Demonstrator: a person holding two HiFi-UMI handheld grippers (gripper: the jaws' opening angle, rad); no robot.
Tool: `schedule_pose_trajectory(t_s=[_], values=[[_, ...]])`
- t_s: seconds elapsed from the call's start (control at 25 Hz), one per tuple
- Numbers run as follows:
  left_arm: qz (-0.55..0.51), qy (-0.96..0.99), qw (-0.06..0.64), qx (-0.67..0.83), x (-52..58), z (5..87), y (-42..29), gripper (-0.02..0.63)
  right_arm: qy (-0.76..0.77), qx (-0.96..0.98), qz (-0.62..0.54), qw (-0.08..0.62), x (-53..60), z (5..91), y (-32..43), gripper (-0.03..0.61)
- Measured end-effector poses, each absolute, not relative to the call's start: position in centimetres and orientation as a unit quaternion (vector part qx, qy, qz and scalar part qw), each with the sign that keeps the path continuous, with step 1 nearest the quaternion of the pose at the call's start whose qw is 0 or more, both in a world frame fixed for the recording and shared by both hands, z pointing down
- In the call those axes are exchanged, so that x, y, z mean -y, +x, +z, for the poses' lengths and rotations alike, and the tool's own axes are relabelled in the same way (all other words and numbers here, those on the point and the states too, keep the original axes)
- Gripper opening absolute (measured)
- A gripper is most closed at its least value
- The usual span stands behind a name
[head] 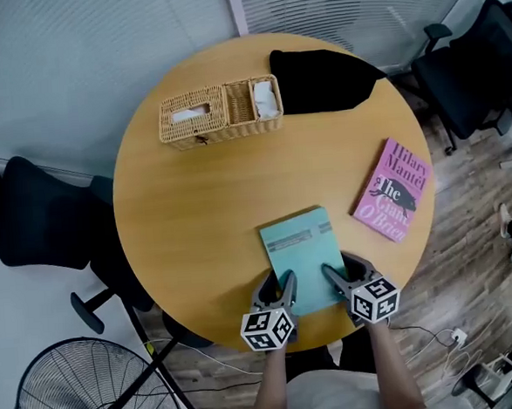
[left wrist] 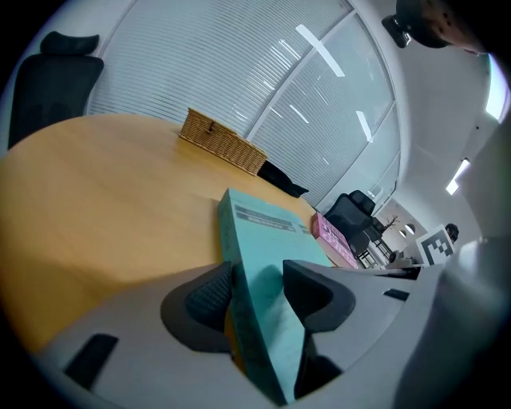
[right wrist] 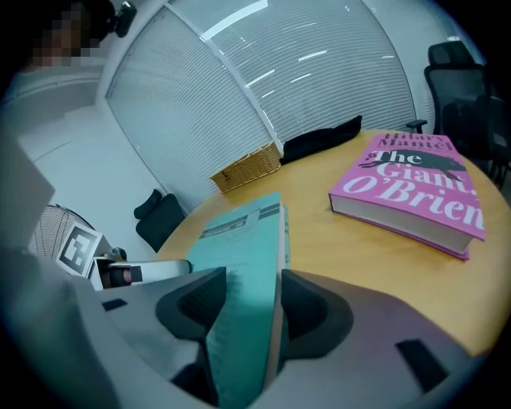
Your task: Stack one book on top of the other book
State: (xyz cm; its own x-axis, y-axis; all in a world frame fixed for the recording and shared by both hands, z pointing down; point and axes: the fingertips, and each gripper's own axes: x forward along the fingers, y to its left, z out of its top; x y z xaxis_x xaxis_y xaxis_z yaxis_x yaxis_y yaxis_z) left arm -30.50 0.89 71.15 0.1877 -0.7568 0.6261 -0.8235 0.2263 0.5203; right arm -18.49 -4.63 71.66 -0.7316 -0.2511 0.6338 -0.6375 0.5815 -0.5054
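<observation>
A teal book (head: 302,257) lies flat on the round wooden table (head: 195,212) near its front edge. A pink book (head: 393,190) lies apart from it, to the right. My left gripper (head: 275,287) straddles the teal book's near left corner, and my right gripper (head: 344,270) straddles its near right corner. In the left gripper view the teal book (left wrist: 255,232) runs between the wide jaws of the left gripper (left wrist: 255,291), which do not clamp it. The right gripper view shows the same: the book's edge (right wrist: 239,240) lies between the spread jaws of the right gripper (right wrist: 247,299), with the pink book (right wrist: 407,192) beyond.
A wicker basket (head: 219,113) and a black cloth (head: 322,79) sit at the table's far side. Black office chairs stand at the left (head: 39,223) and the far right (head: 482,61). A floor fan (head: 86,395) stands at the lower left.
</observation>
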Motion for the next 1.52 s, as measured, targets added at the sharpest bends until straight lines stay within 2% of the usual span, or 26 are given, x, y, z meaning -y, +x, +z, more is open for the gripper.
schedule_pose_trajectory(t_s=[0.84,1.52], values=[[0.083,0.620,0.440,0.644,0.3,70.7,-30.0,0.211,0.328,0.827,0.371,0.266,4.5,71.2,-17.6,0.208],[0.126,0.667,0.385,0.625,4.5,66.6,-27.8,0.209,0.362,0.816,0.399,0.211,7.1,68.3,-15.1,0.209]])
